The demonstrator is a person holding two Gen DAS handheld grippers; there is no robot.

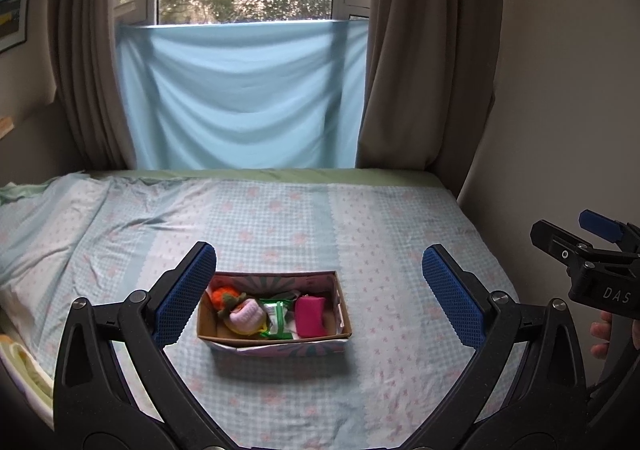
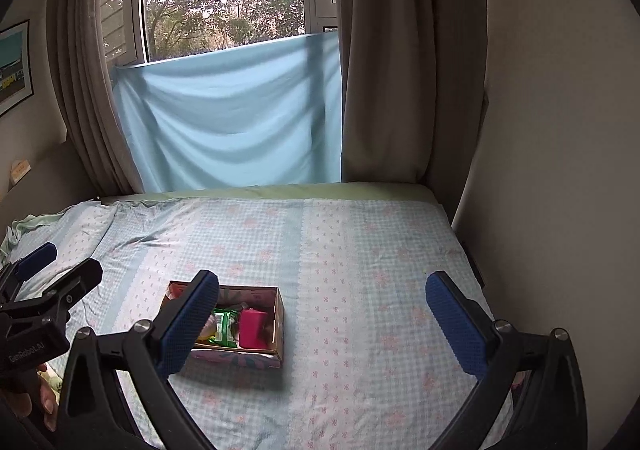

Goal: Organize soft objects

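Note:
A small open cardboard box [image 1: 280,342] stands on the bed. It holds an orange knitted toy [image 1: 223,296], a pale pink knitted toy [image 1: 246,317], a green-and-white packet [image 1: 276,318] and a magenta pouch [image 1: 310,316]. My left gripper [image 1: 316,290] is open and empty, raised above the bed with the box between its fingers in view. The box also shows in the right wrist view [image 2: 276,346], with the packet [image 2: 224,326] and pouch [image 2: 252,328]. My right gripper [image 2: 322,316] is open and empty, right of the box.
The bed has a blue checked sheet [image 1: 360,230] with pink flowers. A light blue cloth [image 1: 240,94] hangs over the window between brown curtains [image 1: 420,70]. A wall [image 2: 560,110] stands to the right. A folded cloth [image 1: 20,370] lies at the left edge.

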